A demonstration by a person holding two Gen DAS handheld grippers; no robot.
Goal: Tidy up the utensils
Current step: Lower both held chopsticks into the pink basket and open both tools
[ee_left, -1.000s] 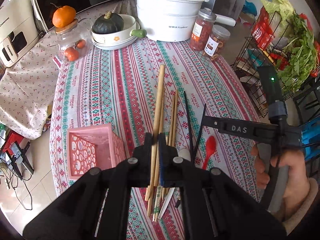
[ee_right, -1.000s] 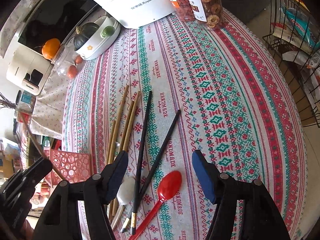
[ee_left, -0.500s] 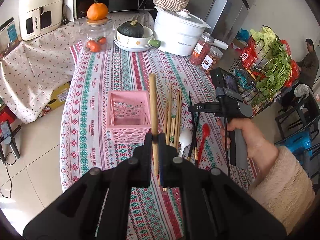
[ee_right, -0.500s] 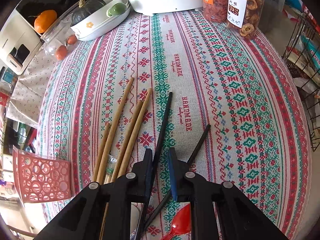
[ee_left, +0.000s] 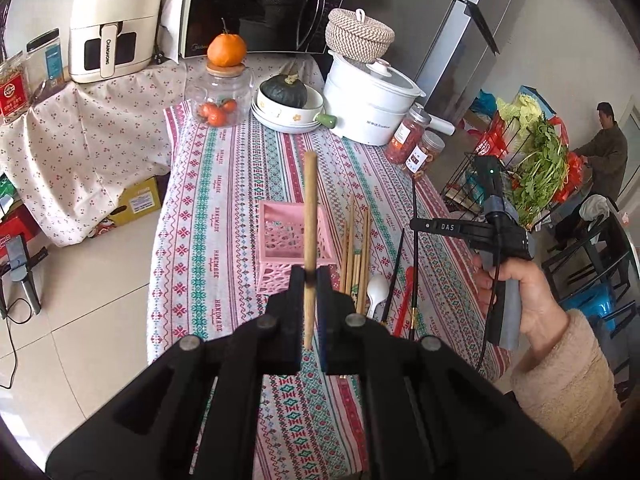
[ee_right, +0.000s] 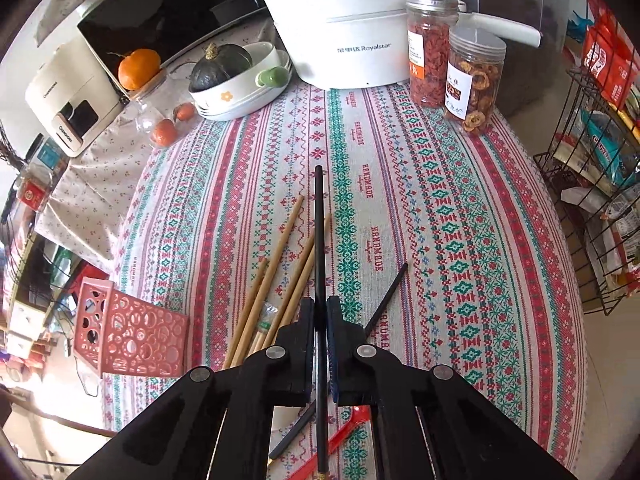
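- The left gripper was clenched on a single light wooden chopstick, which stood nearly upright between the black jaws, its upper end raised above the table.
- Seen from the left wrist, that chopstick crossed in front of the pink perforated plastic basket, which stood upright on the striped red-and-green patterned tablecloth.
- The right gripper was closed on a long black chopstick, gripped partway along its length and lifted off the cloth.
- In the left wrist view the same black chopstick hung roughly vertical from the right gripper.
- A bundle of loose wooden chopsticks lay on the cloth just beside the basket.
- A second black chopstick lay slanted to the right of that bundle.
- A white ceramic spoon and a red plastic spoon lay near the table's front edge, with the second black chopstick between them.
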